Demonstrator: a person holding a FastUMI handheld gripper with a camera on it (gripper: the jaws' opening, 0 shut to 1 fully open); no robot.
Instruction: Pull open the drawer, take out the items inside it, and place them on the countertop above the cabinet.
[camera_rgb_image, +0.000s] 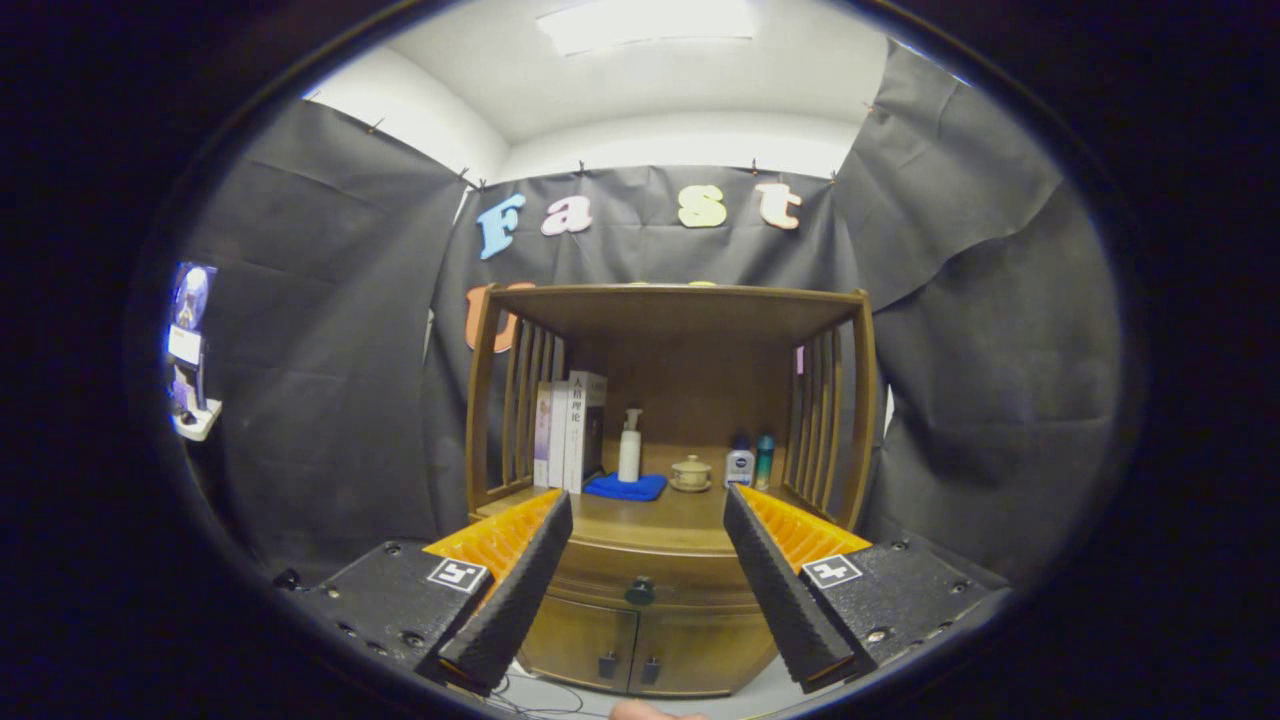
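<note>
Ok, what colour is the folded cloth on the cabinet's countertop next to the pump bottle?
Blue: the folded cloth shows best in the gripper view, beyond the open tongs.

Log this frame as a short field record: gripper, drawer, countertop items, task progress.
gripper: open, fingers spread, holding nothing, ahead of the cabinet
drawer: shut, its knob between the fingers, untouched
countertop: books, pump bottle, blue cloth, small lidded pot, two small bottles
lower doors: shut
task progress: not started; drawer not yet pulled
</note>
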